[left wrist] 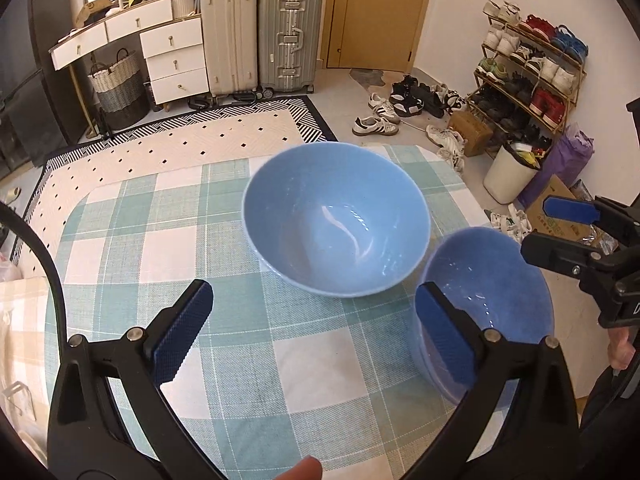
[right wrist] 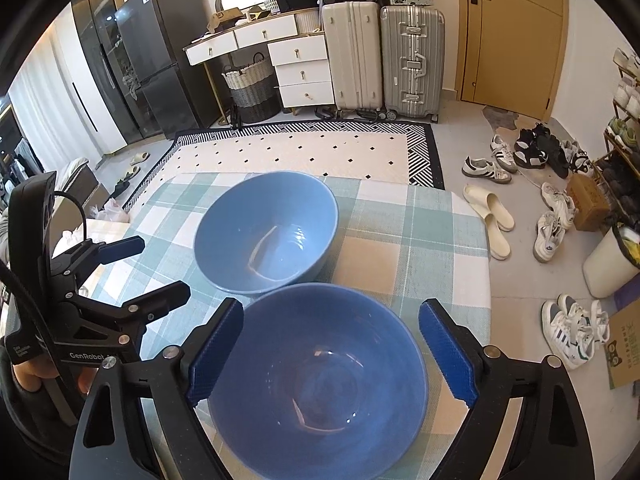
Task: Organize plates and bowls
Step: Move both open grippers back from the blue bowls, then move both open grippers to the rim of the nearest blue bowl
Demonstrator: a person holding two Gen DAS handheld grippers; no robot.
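Note:
Two blue bowls stand upright on a green-and-white checked tablecloth (left wrist: 132, 240). The far bowl (left wrist: 336, 220) sits mid-table; it also shows in the right wrist view (right wrist: 266, 232). The near bowl (left wrist: 504, 284) sits at the table's right side, close beside the far one (right wrist: 320, 380). My left gripper (left wrist: 316, 332) is open and empty over bare cloth, its right finger in front of the near bowl's left wall. My right gripper (right wrist: 332, 352) is open, its fingers on either side of the near bowl; contact is unclear. It also shows at the right edge of the left wrist view (left wrist: 556, 224).
The table's right edge (right wrist: 486, 264) drops to a floor strewn with shoes (right wrist: 488, 168) and slippers (right wrist: 492, 220). A white bin (left wrist: 510, 174) and shoe rack (left wrist: 532, 68) stand right. A patterned rug (right wrist: 304, 152), suitcases (right wrist: 384, 56) and drawers (right wrist: 300, 72) lie beyond.

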